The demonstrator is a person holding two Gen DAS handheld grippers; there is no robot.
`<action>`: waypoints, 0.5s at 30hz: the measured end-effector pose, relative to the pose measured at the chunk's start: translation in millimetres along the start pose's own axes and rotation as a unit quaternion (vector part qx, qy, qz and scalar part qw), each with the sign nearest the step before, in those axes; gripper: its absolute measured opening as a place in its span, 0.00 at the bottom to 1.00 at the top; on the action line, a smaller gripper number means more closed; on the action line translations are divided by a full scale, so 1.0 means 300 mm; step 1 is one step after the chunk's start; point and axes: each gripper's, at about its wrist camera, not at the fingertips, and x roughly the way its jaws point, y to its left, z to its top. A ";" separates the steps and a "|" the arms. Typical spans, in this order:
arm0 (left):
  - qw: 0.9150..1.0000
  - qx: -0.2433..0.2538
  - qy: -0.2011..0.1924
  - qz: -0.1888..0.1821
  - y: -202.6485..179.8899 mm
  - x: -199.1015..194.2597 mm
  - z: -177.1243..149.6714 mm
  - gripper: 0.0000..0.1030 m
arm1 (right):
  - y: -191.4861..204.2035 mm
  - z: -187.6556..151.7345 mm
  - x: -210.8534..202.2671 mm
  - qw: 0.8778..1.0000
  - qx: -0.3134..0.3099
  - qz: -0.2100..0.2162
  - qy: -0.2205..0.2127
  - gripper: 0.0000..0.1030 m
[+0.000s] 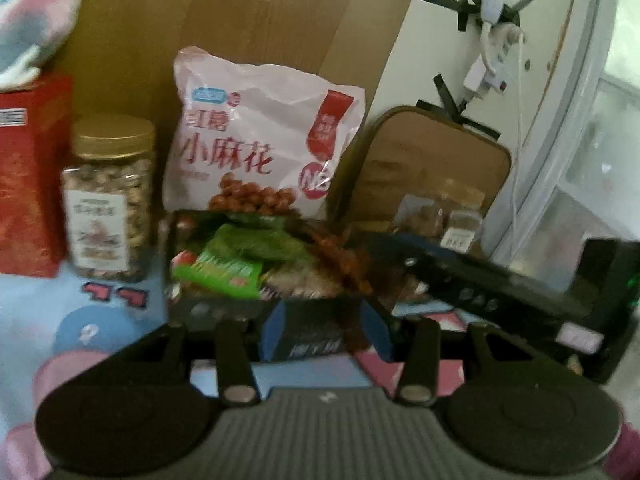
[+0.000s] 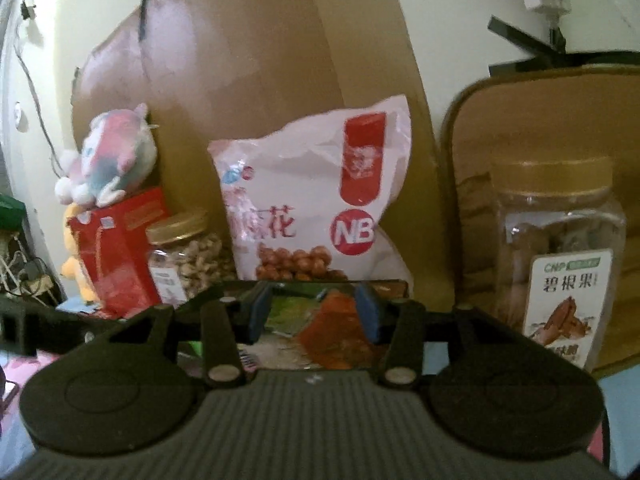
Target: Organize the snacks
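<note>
Your left claw (image 1: 326,330) sits lowest in its wrist view, its blue pads (image 1: 276,330) closed on a small dark packet with pale lettering (image 1: 316,340). Just past it stands a dark rectangular tray (image 1: 176,240) heaped with small snack packs: a bright green wrapper (image 1: 224,272) on the left side, reddish-brown ones (image 1: 344,264) toward the right. Your right claw (image 2: 314,312) reaches over that same tray from the other side; its blue pads (image 2: 368,312) stand apart with an orange-red snack pack (image 2: 336,328) showing between them, and you cannot tell from this view whether they touch it.

Behind the tray, a large white bag with red Chinese lettering and a red "NB" roundel (image 1: 260,152) leans upright against a brown cardboard sheet (image 1: 260,20). Left of the bag stands a clear plastic jar of pale nuts with a gold lid (image 1: 110,200), and beside that a red paper gift bag (image 1: 30,176) with a pink and grey plush toy (image 2: 116,152) on top. Right of the white bag, a clear jar of pecans with a tan lid and white label (image 2: 560,256) stands in front of a tan cushion with dark piping (image 2: 540,120).

All of this rests on a light blue cloth printed with pink shapes (image 1: 60,300). A white power strip (image 1: 492,60) is taped to the pale wall at the upper right.
</note>
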 end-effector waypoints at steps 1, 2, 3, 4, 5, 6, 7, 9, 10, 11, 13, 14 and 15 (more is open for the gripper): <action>1.000 0.002 0.002 0.010 -0.002 -0.016 -0.019 0.42 | 0.012 -0.008 -0.023 1.000 -0.002 0.001 0.000 0.48; 1.000 0.003 0.006 0.021 -0.003 -0.028 -0.040 0.42 | 0.027 -0.019 -0.047 1.000 -0.003 0.000 0.001 0.48; 0.999 0.004 0.010 0.030 -0.005 -0.037 -0.060 0.42 | 0.041 -0.034 -0.076 1.000 -0.004 -0.002 0.004 0.48; 0.999 0.005 0.013 0.040 -0.007 -0.045 -0.078 0.42 | 0.055 -0.051 -0.096 1.000 -0.005 -0.007 0.007 0.48; 0.999 0.005 0.017 0.052 -0.009 -0.054 -0.098 0.42 | 0.072 -0.072 -0.124 1.000 -0.005 -0.015 0.010 0.48; 0.998 0.005 0.021 0.066 -0.012 -0.061 -0.120 0.42 | 0.083 -0.091 -0.148 1.000 -0.004 -0.021 0.012 0.48; 0.997 0.004 0.026 0.076 -0.013 -0.068 -0.141 0.42 | 0.095 -0.114 -0.174 1.000 0.001 -0.027 0.014 0.48; 0.995 -0.002 0.035 0.089 -0.017 -0.082 -0.187 0.43 | 0.117 -0.154 -0.224 0.999 0.020 -0.032 0.017 0.48; 0.995 -0.005 0.038 0.093 -0.019 -0.089 -0.205 0.46 | 0.125 -0.174 -0.248 0.999 0.032 -0.035 0.017 0.49; 0.994 -0.008 0.042 0.100 -0.022 -0.096 -0.226 0.47 | 0.133 -0.195 -0.272 0.998 0.045 -0.042 0.017 0.49; 0.992 -0.005 0.047 0.116 -0.034 -0.114 -0.267 0.49 | 0.151 -0.244 -0.313 0.996 0.071 -0.056 0.020 0.50; 0.992 -0.002 0.048 0.120 -0.039 -0.123 -0.285 0.49 | 0.161 -0.262 -0.322 0.995 0.077 -0.060 0.027 0.51; 0.991 0.000 0.049 0.123 -0.047 -0.132 -0.298 0.50 | 0.174 -0.282 -0.329 0.994 0.079 -0.066 0.036 0.52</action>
